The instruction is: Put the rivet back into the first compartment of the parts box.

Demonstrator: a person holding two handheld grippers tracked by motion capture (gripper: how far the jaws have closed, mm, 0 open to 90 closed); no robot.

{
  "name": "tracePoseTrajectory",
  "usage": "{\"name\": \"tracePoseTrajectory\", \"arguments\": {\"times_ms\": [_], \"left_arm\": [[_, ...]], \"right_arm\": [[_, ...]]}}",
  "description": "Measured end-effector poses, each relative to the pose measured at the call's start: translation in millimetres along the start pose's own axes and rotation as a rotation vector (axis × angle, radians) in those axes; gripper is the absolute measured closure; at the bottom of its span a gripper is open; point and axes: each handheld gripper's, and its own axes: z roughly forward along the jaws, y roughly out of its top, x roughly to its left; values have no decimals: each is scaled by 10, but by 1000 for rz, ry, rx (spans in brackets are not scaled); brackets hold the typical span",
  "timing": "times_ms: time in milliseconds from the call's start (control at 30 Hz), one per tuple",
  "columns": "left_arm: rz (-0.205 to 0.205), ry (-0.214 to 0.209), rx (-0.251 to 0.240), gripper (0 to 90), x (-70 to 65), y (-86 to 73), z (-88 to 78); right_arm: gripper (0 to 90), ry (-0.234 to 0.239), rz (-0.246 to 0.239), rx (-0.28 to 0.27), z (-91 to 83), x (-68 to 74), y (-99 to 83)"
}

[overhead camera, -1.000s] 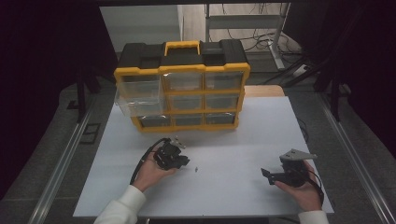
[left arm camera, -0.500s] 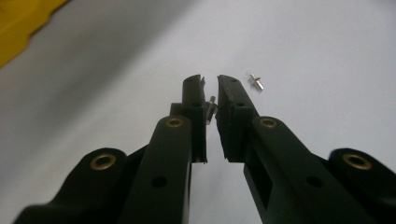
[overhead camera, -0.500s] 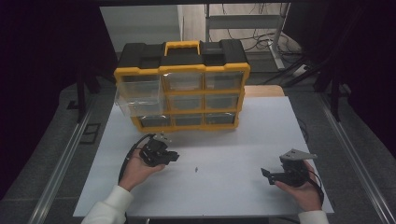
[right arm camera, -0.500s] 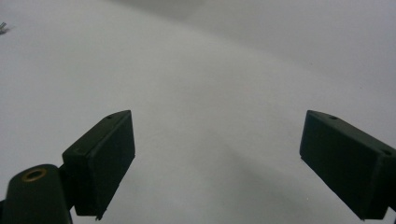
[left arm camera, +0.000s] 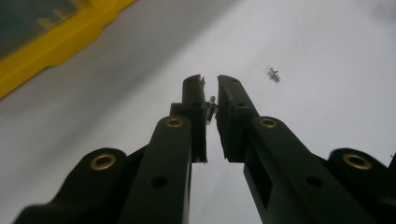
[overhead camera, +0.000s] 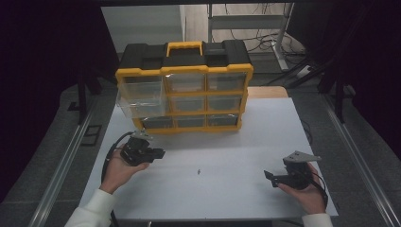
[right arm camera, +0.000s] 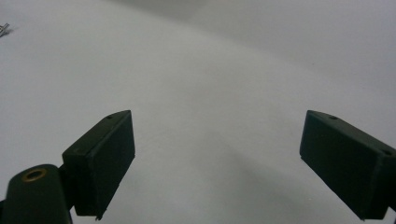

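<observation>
Left gripper (left arm camera: 211, 88) fingers pinch a tiny screw (left arm camera: 211, 108) at its edge; may slip before reaching the drawer organizer (overhead camera: 184, 92). Right gripper (right arm camera: 215, 163) fingers spread, idle.

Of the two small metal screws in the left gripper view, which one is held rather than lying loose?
The screw pinched between the left hand-held gripper pads. The other screw lies alone on the white table.

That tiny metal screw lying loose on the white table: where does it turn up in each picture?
High view: the loose screw lies mid-table, between the two hands.
Left gripper view: upper right, beyond the jaws, which pinch a second small metal piece.
Right gripper view: far top-left corner.
Shared landmark: the white table.
</observation>
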Motion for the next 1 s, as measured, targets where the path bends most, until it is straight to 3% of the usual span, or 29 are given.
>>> {"name": "tracePoseTrajectory", "arguments": {"times_ms": [533, 867, 933, 1000], "left_arm": [[-67, 57, -86, 824, 242, -113, -503], [-79, 90, -134, 824, 339, -41, -840], [-87, 100, -151, 824, 386, -7, -970], [-90, 101, -153, 825, 393, -3, -986]], "right_arm": [[107, 2, -1, 4, 7, 5, 0], [107, 3, 1, 2, 8, 7, -1], [107, 6, 3, 0, 9, 10, 2], [107, 10, 4, -3, 9, 12, 5]]}}
